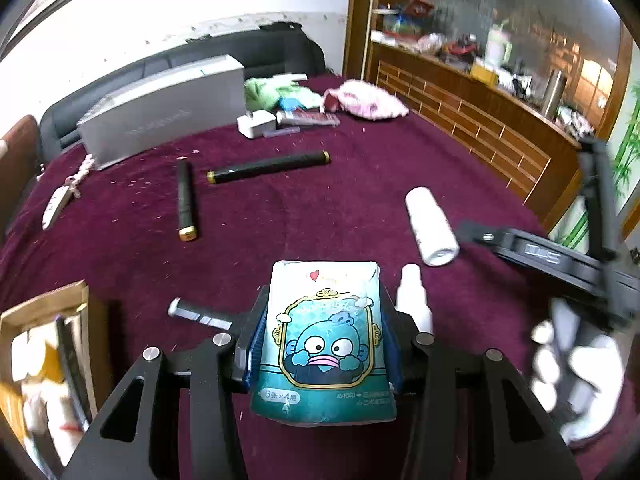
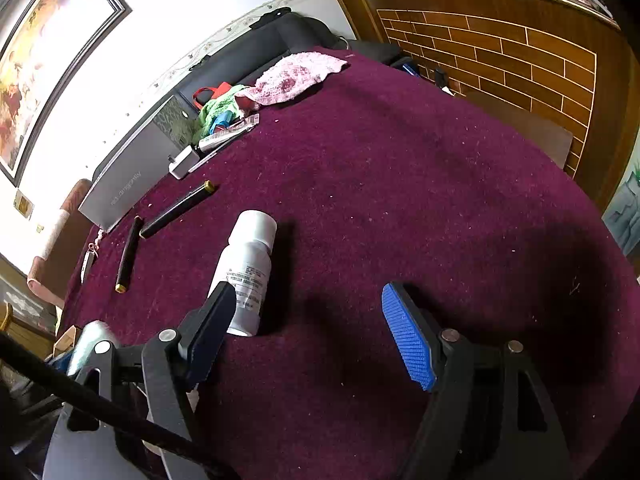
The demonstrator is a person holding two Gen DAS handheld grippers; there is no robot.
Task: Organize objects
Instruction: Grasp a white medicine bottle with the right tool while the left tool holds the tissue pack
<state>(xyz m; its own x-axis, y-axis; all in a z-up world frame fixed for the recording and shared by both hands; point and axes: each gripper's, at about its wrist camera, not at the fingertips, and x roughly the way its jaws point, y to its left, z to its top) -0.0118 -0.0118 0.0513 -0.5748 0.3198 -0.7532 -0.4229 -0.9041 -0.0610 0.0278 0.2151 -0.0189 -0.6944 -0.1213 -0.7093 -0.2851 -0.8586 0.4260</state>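
My left gripper [image 1: 324,344] is shut on a teal tissue pack [image 1: 326,340] with a blue cartoon face, held above the maroon tablecloth [image 1: 320,208]. A cardboard box [image 1: 48,356] with items in it stands at the lower left. A white bottle [image 1: 432,226] lies on its side to the right; in the right wrist view the white bottle [image 2: 248,268] lies just ahead of my left finger [image 2: 208,332]. My right gripper [image 2: 308,332] is open and empty above the cloth. A small white spray bottle [image 1: 414,300] lies beside the pack.
Two black tubes with gold ends [image 1: 268,166] [image 1: 186,200] lie mid-table. A grey box [image 1: 160,108], a white charger [image 1: 256,123], green and pink cloths [image 1: 364,100] sit at the far edge. A silver-capped pen [image 1: 200,314] lies near the box. A wooden counter [image 1: 480,120] stands to the right.
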